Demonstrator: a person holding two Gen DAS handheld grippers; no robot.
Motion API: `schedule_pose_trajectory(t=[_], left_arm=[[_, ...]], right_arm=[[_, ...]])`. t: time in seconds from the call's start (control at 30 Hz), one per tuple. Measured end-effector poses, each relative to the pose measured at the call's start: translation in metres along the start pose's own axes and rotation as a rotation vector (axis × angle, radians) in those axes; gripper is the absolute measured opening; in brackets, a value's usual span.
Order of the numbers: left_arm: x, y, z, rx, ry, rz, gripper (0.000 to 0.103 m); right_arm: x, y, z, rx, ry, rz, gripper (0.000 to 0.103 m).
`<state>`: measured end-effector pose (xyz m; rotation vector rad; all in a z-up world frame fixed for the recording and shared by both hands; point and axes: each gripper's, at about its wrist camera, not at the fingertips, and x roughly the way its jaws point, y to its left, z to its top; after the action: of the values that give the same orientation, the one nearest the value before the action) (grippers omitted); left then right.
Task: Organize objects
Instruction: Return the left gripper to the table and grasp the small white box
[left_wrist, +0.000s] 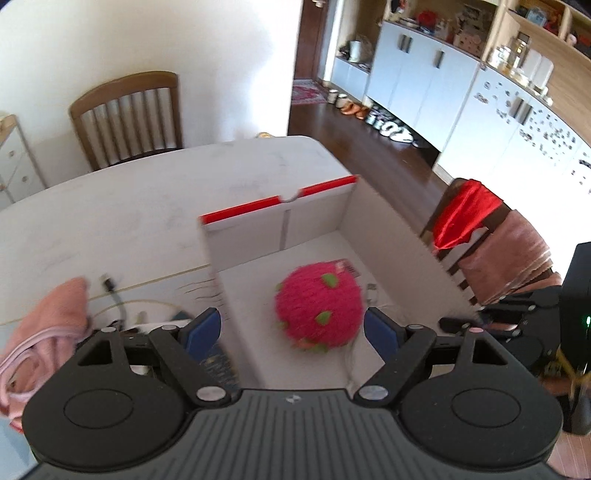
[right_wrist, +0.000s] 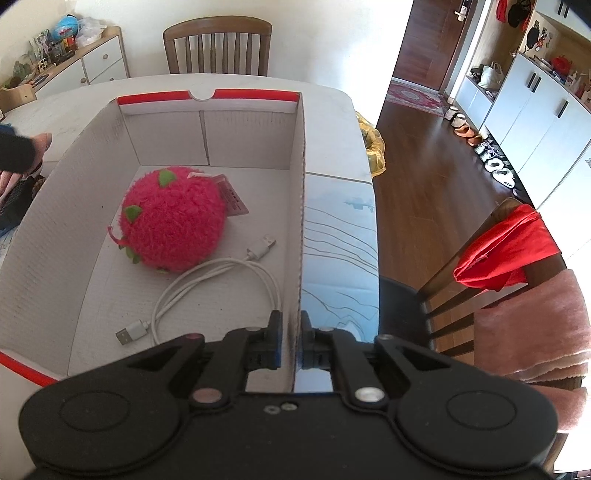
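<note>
A white cardboard box with red-edged rims (left_wrist: 280, 229) (right_wrist: 207, 129) stands on the table. Inside it lie a fuzzy pink strawberry plush (left_wrist: 318, 308) (right_wrist: 173, 221) and a coiled white USB cable (right_wrist: 218, 284). My left gripper (left_wrist: 291, 328) is open above the box, its blue pads either side of the plush without touching it. My right gripper (right_wrist: 290, 339) is shut on the box's right wall (right_wrist: 300, 206), near its front end.
A pink cloth (left_wrist: 48, 332) and a dark cable (left_wrist: 114, 295) lie on the table (left_wrist: 129, 206) left of the box. Wooden chairs stand at the far side (right_wrist: 218, 44) and right, one draped with red and pink cloth (right_wrist: 517, 258). A blue mat (right_wrist: 340, 236) lies right of the box.
</note>
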<state>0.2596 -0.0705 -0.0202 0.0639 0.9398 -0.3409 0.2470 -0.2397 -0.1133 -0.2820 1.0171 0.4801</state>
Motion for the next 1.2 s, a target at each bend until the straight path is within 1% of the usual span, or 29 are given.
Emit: schedule_pose_trajectory(t=[0.23, 0.37, 0.47, 0.6, 0.73, 0.8, 0.87, 1.07, 1.2], left_arm=[[-0.025, 0.046, -0.029, -0.062, -0.004, 0.068, 0.085], [-0.033, 0.069, -0.051, -0.107, -0.006, 0.106, 0.098], [-0.031, 0.082, -0.069, -0.142, 0.015, 0.122, 0.099], [-0.024, 0.098, -0.094, -0.194, 0.049, 0.124, 0.099], [-0.015, 0.102, -0.114, -0.184, 0.081, 0.151, 0.099], [-0.010, 0.103, -0.123, -0.181, 0.104, 0.144, 0.099], [-0.004, 0.105, -0.131, -0.174, 0.117, 0.152, 0.099], [0.010, 0.109, -0.149, -0.179, 0.153, 0.170, 0.099], [0.020, 0.108, -0.160, -0.154, 0.171, 0.202, 0.099]], right_arm=[[-0.001, 0.001, 0.000, -0.003, 0.004, -0.004, 0.007], [-0.001, 0.003, 0.000, -0.009, 0.009, -0.010, 0.007], [-0.001, 0.005, 0.001, -0.009, 0.012, -0.014, 0.007], [0.000, 0.007, 0.001, -0.014, 0.016, -0.020, 0.007], [0.001, 0.008, 0.000, -0.020, 0.019, -0.029, 0.008], [0.001, 0.008, 0.000, -0.021, 0.021, -0.033, 0.008], [0.001, 0.009, 0.000, -0.023, 0.022, -0.035, 0.008], [0.002, 0.011, 0.001, -0.028, 0.024, -0.041, 0.008], [0.002, 0.011, 0.001, -0.032, 0.025, -0.044, 0.008]])
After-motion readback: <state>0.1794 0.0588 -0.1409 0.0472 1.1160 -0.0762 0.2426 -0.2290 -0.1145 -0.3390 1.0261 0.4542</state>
